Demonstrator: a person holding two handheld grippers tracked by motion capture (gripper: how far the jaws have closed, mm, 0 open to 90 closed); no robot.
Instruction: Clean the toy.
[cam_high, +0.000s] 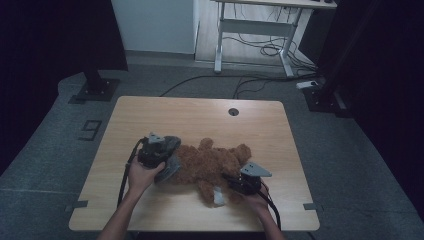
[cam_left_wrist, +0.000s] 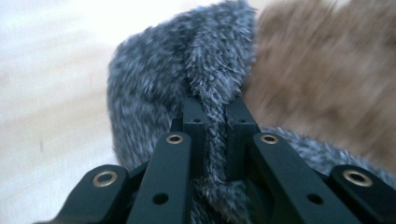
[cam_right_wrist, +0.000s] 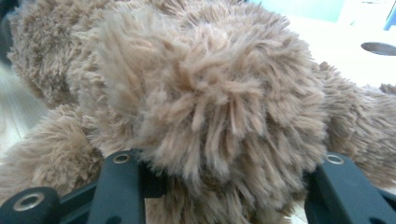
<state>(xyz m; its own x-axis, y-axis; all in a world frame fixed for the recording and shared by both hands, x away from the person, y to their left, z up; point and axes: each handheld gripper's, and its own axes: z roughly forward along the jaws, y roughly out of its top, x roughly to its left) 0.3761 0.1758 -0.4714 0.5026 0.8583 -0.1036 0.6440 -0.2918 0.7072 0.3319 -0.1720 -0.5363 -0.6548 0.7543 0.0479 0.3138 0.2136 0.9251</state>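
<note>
- Teddy bear (cam_high: 212, 165): brown plush toy lying flat near the middle of the table (cam_high: 200, 115), closer to the person's edge, limbs spread, a grey furry piece (cam_high: 170, 167) at its left end, perhaps a hat or hood.
- Left of the bear: left gripper (cam_high: 165, 162) held by a hand, jaws nearly shut on a fold of the grey furry piece (cam_left_wrist: 187, 79); in the left gripper view, the fold pinched in the narrow gap, brown fur just beside it on the right.
- Step in hand, as a judgement: grey piece being pulled on or off the bear's head while the other end is steadied; which of the two, hard to tell.
- Right of the bear's middle: right gripper (cam_high: 239, 184) at the lower limbs, jaws spread wide around a thick tuft of brown fur (cam_right_wrist: 205, 93); firmly clamped or merely cradling, cannot tell.
- Just beside that gripper, a pale patch (cam_high: 218, 196) on one limb, probably a foot pad or tag.
- Next move, likely: steady pull with the left, firm hold with the right, care against the fur slipping out.
- Look of the bear: shaggy, long-piled, soft, easily squashed.
</note>
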